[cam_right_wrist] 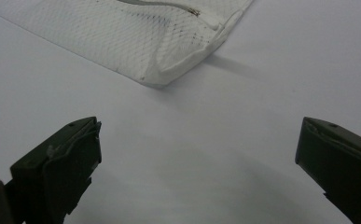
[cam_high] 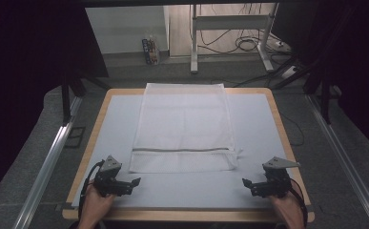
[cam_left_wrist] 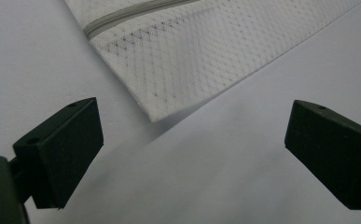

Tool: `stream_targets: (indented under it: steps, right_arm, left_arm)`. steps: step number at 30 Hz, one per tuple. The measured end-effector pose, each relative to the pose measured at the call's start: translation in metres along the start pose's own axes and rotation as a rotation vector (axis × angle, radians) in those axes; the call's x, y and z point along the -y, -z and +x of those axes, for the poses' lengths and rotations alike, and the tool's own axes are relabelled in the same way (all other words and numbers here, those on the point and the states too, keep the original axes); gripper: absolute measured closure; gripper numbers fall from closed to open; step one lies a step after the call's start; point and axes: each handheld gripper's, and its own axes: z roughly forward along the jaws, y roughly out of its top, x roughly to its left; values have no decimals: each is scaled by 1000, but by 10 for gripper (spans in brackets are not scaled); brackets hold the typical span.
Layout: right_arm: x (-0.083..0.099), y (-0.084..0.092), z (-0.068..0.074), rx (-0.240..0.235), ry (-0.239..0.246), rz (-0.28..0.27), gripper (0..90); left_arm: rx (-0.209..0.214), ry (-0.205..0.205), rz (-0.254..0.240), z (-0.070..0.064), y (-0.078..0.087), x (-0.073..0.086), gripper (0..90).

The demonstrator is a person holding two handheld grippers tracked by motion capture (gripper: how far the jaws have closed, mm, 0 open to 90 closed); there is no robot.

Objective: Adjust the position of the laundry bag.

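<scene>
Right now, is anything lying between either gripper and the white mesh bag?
Nothing visible. Bare table lies between the open left gripper and the mesh bag, and between the open right gripper and the bag's near corners.

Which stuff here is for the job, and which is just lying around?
For the job:
- white mesh bag with a grey zipper, flat on the table
- left hand-held gripper, open
- right hand-held gripper, open

Just lying around:
- small carton on the floor
- cables by the metal desk frame
</scene>
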Motion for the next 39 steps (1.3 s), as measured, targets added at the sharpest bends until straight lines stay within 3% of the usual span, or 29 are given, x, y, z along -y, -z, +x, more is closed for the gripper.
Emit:
stream_targets:
  steps: [6, 14, 28, 39]
  right_arm:
    - [-1, 0, 1, -6, 8, -23, 0]
    - [-2, -1, -2, -5, 12, -21, 0]
    - [-3, -4, 2, -1, 49, -12, 2]
    - [-8, -12, 4, 9, 27, -25, 2]
  left_arm:
    - [-9, 0, -16, 3, 0, 1, 40]
    - [-54, -17, -29, 4, -2, -2, 39]
    - [-42, -3, -29, 4, -3, -4, 42]
    - [-17, 27, -33, 3, -7, -9, 50]
